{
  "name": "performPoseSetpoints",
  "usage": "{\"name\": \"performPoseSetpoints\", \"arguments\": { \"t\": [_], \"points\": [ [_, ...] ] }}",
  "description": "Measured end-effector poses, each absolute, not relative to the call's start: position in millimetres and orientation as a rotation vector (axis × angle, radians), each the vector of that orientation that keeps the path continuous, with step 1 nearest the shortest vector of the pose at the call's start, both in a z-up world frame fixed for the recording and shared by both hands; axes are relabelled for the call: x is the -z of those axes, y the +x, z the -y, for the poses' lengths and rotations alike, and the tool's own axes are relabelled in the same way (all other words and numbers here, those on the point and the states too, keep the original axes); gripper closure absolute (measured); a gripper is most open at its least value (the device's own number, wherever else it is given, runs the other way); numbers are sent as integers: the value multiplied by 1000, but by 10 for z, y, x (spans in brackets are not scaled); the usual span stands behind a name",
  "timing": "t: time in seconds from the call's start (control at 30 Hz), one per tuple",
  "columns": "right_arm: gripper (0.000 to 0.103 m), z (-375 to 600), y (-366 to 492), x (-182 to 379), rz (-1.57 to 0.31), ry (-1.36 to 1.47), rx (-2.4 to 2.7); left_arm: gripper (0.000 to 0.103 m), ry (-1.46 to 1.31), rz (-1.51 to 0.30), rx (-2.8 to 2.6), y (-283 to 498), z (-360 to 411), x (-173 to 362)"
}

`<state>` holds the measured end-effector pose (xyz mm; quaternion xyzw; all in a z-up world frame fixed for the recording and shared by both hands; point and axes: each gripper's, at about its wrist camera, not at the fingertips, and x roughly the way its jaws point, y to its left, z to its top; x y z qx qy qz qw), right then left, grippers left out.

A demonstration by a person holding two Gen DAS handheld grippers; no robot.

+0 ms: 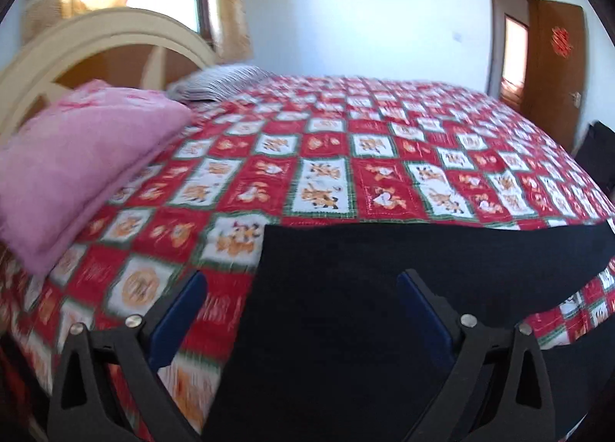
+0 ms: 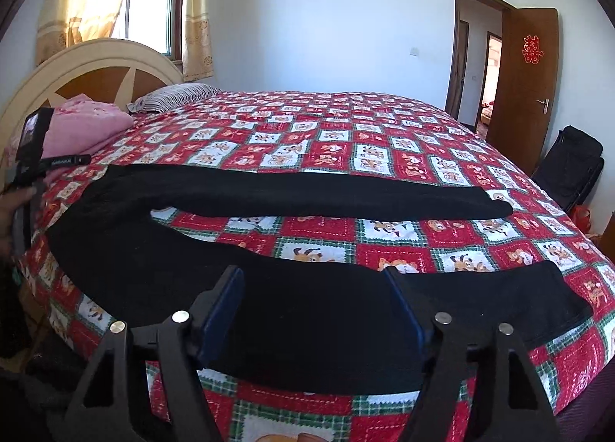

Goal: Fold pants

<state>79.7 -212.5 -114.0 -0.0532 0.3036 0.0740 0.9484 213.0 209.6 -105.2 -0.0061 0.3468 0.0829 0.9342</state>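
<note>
Black pants lie spread on the red patchwork bedspread, waist to the left and the two legs running right in a narrow V. My right gripper hangs open over the near leg, one finger on each side of the cloth and neither pressing on it. In the left wrist view the pants' waist end fills the lower middle. My left gripper is open over the waist's left edge, its left finger above the bedspread and its right finger above the black cloth. The left gripper's body shows at the right view's far left, held in a hand.
A folded pink blanket and a striped pillow lie by the cream headboard. A brown door stands open at the back right, with a black folding chair below it. The bed's near edge is just under the grippers.
</note>
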Motion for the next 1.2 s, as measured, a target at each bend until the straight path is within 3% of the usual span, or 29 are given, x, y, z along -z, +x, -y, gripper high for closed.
{"name": "performPoseSetpoints", "arguments": {
  "t": [0.17,0.27,0.37,0.67,0.83,1.07,1.2],
  "points": [
    [35,2256,1037,1191,-658,-114,-120,16,-2,-782,-161,2568,-2368,1247],
    [36,2383,1204,1201,-684,-111,-93,35,-36,-843,-135,2795,-2510,1403],
    [37,2526,1396,1225,-721,-109,-71,45,-62,-876,-101,2950,-2598,1524],
    [46,3339,1948,1270,-803,1,56,48,-133,-928,1,3192,-2681,1730],
    [46,3908,2175,1252,-823,110,130,49,-54,-935,28,3232,-2591,1715],
    [46,4518,2468,1180,-835,130,230,76,-49,-904,94,3215,-2572,1691],
    [46,4858,2703,1133,-829,151,256,77,-60,-912,99,3246,-2565,1710]
  ]
}}
